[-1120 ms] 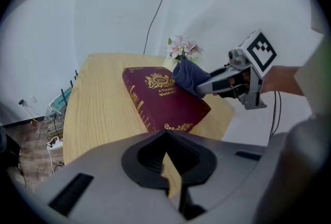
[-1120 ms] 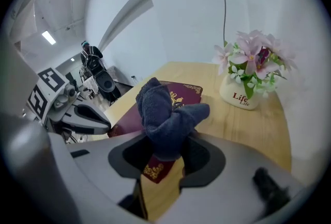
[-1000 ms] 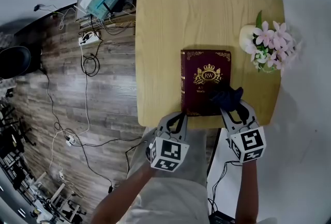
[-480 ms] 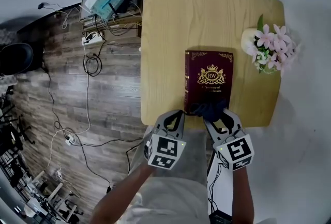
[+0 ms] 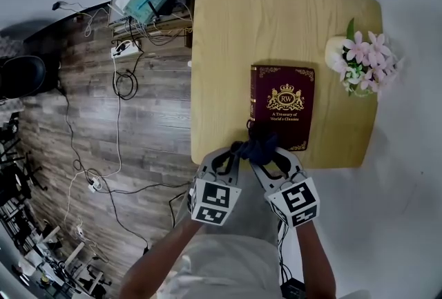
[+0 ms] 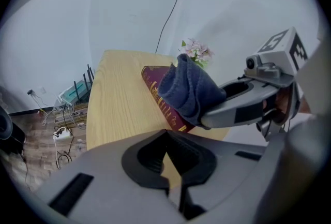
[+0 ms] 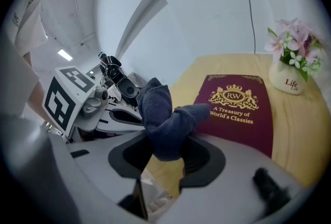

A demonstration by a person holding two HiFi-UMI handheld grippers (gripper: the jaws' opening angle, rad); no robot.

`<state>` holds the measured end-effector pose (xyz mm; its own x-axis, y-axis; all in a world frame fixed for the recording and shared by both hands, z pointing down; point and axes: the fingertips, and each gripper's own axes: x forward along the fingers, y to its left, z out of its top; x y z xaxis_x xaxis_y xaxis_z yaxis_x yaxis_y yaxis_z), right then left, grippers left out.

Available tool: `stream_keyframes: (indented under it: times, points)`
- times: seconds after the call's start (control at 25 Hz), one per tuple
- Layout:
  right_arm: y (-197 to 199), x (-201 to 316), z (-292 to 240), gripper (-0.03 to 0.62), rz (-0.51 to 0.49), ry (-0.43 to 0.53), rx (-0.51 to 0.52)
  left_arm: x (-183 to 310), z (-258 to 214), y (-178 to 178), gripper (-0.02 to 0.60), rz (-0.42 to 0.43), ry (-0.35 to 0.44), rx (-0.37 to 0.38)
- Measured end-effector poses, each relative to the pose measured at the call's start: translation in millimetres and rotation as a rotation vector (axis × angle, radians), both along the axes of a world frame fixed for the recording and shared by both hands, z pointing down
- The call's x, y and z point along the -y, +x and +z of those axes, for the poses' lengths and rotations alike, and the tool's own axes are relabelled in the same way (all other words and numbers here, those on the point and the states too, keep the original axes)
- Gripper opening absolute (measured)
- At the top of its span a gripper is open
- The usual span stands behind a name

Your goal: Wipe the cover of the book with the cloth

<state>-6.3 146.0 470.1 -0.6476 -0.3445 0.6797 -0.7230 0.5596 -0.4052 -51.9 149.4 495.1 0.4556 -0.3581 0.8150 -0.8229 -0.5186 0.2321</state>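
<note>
Wooden table: flower vase beside book; right gripper pinches cloth.

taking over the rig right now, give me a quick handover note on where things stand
Left hand-held gripper: jaws together, empty, just off the table's near edge.
Right hand-held gripper: shut on the dark blue cloth.
Book: flat on the table, cover up; the cloth is at its near left corner.
Done: cloth grasped and brought to the cover.
Left: sweep the cloth over the rest of the cover.
</note>
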Motion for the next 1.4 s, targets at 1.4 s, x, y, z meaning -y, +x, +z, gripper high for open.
stream_keyframes:
  times: [1.4]
  points:
    - [125.9,-0.1,17.3,0.160,0.261,-0.064,-0.181,12.2,-15.4,14.0,0.006,0.033,0.028,0.001]
